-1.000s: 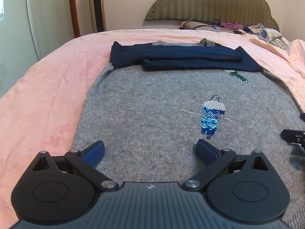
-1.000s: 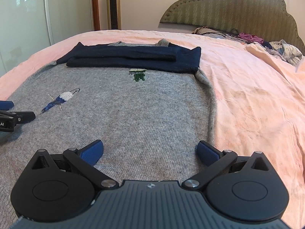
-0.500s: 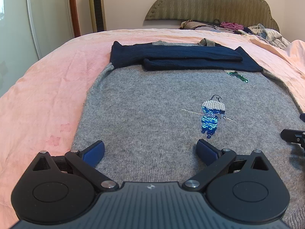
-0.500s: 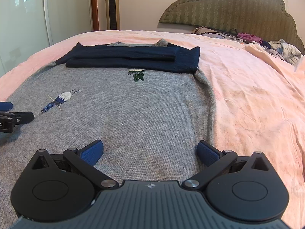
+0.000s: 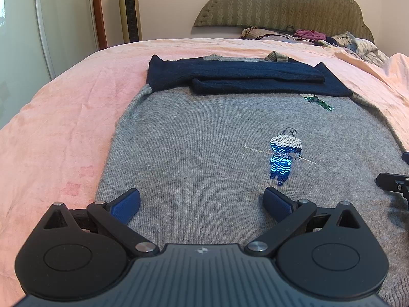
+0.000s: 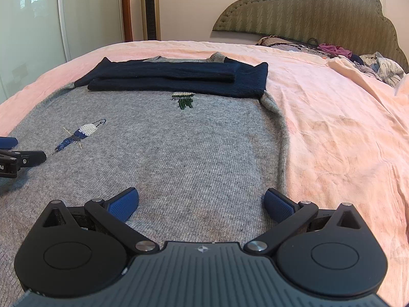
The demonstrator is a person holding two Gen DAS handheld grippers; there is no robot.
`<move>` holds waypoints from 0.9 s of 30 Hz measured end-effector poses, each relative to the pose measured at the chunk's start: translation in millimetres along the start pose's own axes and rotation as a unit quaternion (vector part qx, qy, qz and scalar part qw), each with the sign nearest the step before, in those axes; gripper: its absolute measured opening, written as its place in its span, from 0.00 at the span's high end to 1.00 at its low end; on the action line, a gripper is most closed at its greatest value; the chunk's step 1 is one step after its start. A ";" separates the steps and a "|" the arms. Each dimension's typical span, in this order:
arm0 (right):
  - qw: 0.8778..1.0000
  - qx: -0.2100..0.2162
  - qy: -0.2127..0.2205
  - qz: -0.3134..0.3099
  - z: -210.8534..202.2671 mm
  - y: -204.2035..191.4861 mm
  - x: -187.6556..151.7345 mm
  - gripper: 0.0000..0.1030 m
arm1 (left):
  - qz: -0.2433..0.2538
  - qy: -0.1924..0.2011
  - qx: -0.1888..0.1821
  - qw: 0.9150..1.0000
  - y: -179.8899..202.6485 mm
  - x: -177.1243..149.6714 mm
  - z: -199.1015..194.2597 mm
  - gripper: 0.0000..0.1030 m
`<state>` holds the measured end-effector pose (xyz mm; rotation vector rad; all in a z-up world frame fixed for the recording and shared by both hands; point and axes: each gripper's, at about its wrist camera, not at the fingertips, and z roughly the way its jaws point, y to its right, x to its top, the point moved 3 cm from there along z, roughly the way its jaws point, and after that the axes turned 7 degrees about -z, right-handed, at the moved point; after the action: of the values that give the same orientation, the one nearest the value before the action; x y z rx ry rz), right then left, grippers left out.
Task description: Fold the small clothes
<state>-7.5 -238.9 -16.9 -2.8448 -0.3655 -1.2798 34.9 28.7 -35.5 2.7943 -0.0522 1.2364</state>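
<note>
A grey knit sweater (image 5: pixel 199 138) (image 6: pixel 179 140) lies flat on the pink bed, collar at the far end. Its two navy sleeves (image 5: pixel 250 80) (image 6: pixel 176 79) are folded across the chest. A blue sequin bird (image 5: pixel 283 157) (image 6: pixel 79 135) and a small green motif (image 6: pixel 183 99) decorate the front. My left gripper (image 5: pixel 202 200) hovers open over the sweater's near left part, nothing between its blue pads. My right gripper (image 6: pixel 202 200) is open over the near right part, its right fingertip (image 6: pixel 277 204) close to the sweater's side edge. Each gripper shows at the edge of the other's view.
The pink bedsheet (image 5: pixel 61 128) (image 6: pixel 340 128) surrounds the sweater. A pile of loose clothes (image 5: pixel 358 44) (image 6: pixel 370 64) lies by the padded headboard (image 6: pixel 319 10). A tower fan (image 5: pixel 129 7) and wardrobe doors (image 6: pixel 33 25) stand at the far left.
The right wrist view has shifted slightly forward over the sweater. The left gripper has barely moved. Both grippers remain open.
</note>
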 end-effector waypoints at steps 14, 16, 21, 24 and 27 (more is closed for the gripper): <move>1.000 0.002 0.000 0.002 -0.3 -0.3 0.4 0.00 | -0.006 -0.012 0.014 1.000 2.9 1.3 -3.7 0.00; 1.000 0.004 0.000 0.004 -1.7 0.2 0.6 0.00 | -0.005 -0.021 -0.015 1.000 9.9 -0.6 -12.7 0.00; 1.000 0.001 -0.022 -0.015 -19.5 -14.5 -5.3 0.00 | 0.053 -0.020 -0.021 0.998 30.1 -29.9 -37.4 0.00; 0.999 0.010 -0.025 -0.026 -40.7 -24.1 -21.0 0.00 | 0.055 -0.009 -0.017 0.998 22.0 -45.3 -54.8 0.00; 0.999 0.021 -0.024 -0.041 -62.4 -30.0 -38.6 0.00 | 0.049 -0.006 -0.028 0.998 8.6 -57.6 -69.2 0.00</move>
<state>-84.7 -223.8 -6.5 -2.8586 -0.5081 -1.2015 -55.5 26.3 -31.2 2.7805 -0.2227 1.2196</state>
